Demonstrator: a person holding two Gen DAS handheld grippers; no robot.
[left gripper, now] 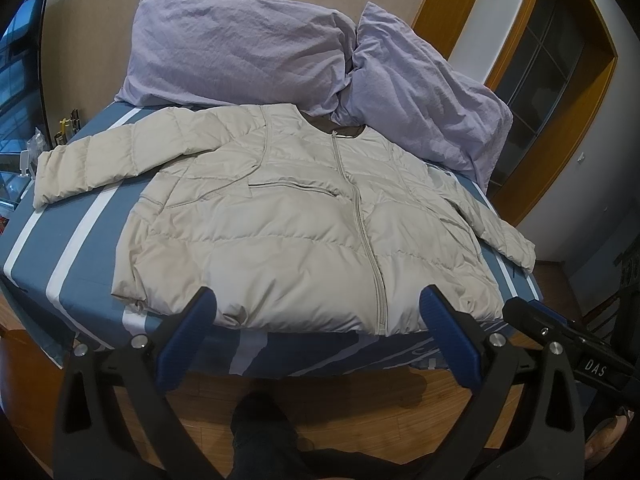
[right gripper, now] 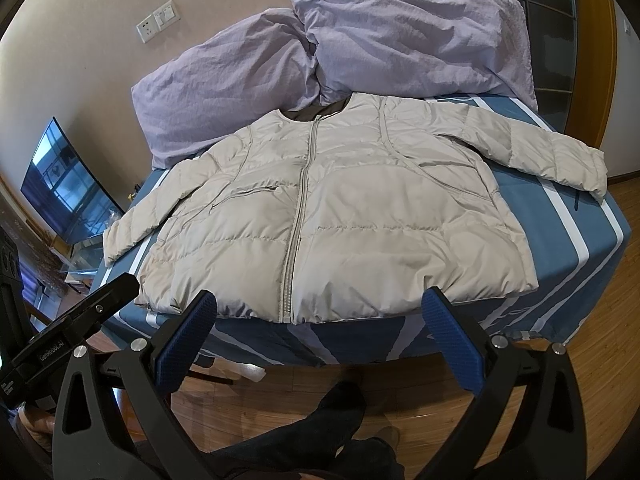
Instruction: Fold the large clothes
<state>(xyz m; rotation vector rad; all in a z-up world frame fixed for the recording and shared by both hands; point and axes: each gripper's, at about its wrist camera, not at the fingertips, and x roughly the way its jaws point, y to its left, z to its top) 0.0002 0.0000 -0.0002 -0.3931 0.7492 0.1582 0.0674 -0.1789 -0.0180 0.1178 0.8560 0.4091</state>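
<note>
the beige puffer jacket lies flat, zipped, straight ahead of both tongs, hem nearest them, collar farthest; its long axis runs sleeve to sleeve, crosswise to the fingers. the left gripper and the right gripper both gape wide, holding nothing, hovering short of the hem, about equally near. one jacket, two sleeves spread out, two lilac pillows beyond, one striped bed.

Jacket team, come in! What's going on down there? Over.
Left gripper open, right gripper open, both empty. Jacket flat on bed, zipped, unfolded. Pillows at collar.
</note>
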